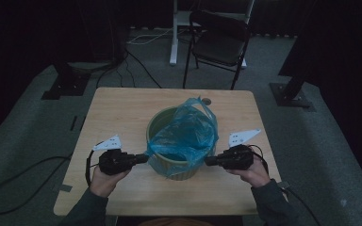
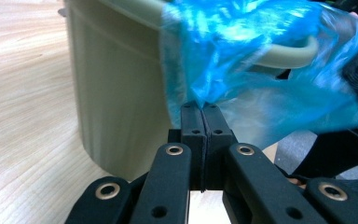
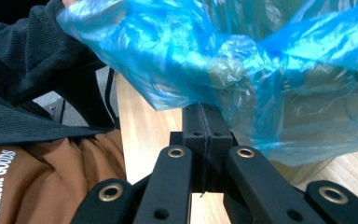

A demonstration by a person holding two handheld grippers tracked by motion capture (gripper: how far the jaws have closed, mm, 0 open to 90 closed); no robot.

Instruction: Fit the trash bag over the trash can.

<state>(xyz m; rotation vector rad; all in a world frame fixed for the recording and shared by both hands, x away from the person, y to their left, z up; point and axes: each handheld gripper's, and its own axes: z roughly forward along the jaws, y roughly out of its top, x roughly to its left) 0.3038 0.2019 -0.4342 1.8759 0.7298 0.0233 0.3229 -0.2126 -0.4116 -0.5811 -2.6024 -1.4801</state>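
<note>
A pale green bin (image 1: pixel 162 120) stands on the wooden table (image 1: pixel 118 110). A thin blue plastic bag (image 1: pixel 186 134) is draped over its near rim and bunches up above it. My left gripper (image 1: pixel 146 158) is at the bin's left side, shut on the bag's edge (image 2: pixel 200 95). My right gripper (image 1: pixel 206 161) is at the bin's right side, shut on the bag's opposite edge (image 3: pixel 200 100). In the left gripper view the bin's wall (image 2: pixel 116 93) fills the area behind the jaws.
A black folding chair (image 1: pixel 219 42) stands beyond the table's far edge. Cables (image 1: pixel 136 66) run across the grey floor. Dark stand bases (image 1: pixel 292 96) sit at the far left and far right. A person's dark sleeve and brown garment (image 3: pixel 37 168) lie close behind the right gripper.
</note>
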